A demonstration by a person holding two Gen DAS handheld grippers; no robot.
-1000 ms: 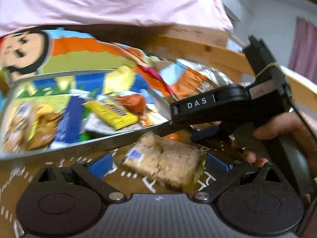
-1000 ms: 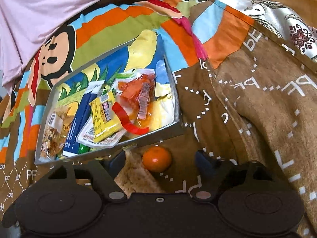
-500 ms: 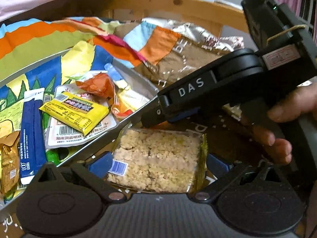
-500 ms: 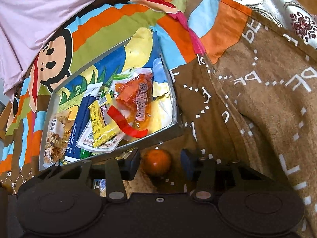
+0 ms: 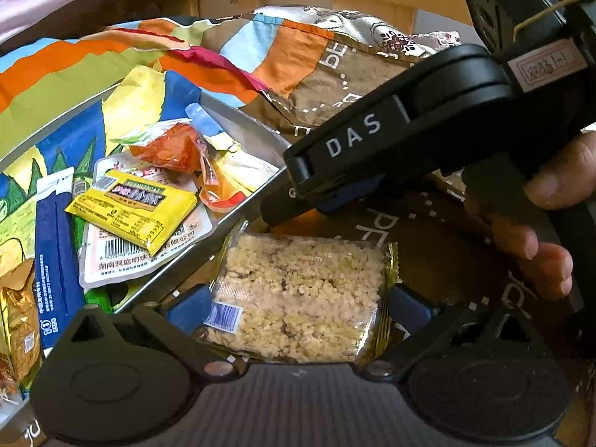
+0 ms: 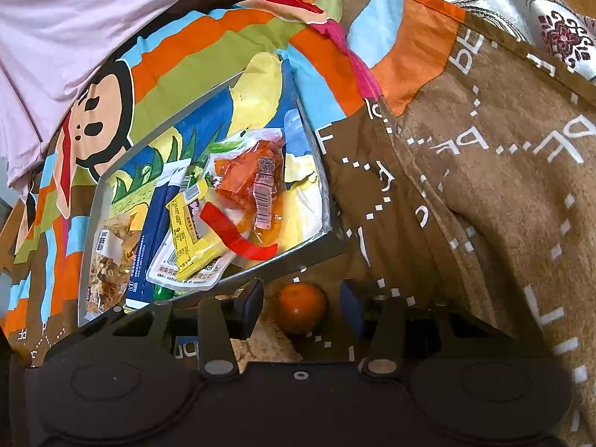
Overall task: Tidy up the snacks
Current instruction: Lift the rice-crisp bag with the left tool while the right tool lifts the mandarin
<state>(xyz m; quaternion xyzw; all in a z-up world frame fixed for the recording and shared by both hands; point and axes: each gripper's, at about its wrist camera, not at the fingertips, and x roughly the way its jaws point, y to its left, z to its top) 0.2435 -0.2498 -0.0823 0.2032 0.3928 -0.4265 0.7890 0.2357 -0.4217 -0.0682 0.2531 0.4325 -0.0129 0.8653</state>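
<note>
Presently, the rice-crisp bar (image 5: 298,294), sealed in a clear wrapper with gold-edged ends and a blue barcode label, lies on the brown lettered blanket (image 6: 484,193) just outside the near rim of the tray (image 5: 257,193). It sits between the blue pads of the left gripper (image 5: 298,307); the pads stand at its two wrapper ends, but whether they press on it cannot be told.

Just beyond the bar, the small orange fruit (image 6: 301,307) rests on the same blanket, close to the tray's near rim. The right gripper (image 6: 303,307) straddles it — its jaws have just been closing and now stand partly open, with a visible gap between each pad and the fruit, so nothing is gripped. In the left wrist view, the right gripper's black body crosses above the bar, held by a hand (image 5: 536,223).

The tray, metal-rimmed with a blue, yellow and green printed floor, holds several packets: a yellow packet (image 5: 130,208) lying on a white barcoded pouch (image 5: 123,260), an orange-red packet (image 5: 167,149), a dark blue stick pack (image 5: 56,253) and a clear bag of mixed nuts (image 6: 108,260) at the far left.

A striped cartoon-print cloth (image 6: 208,48) lies beyond the tray — above it, a pink fabric (image 6: 74,7).
</note>
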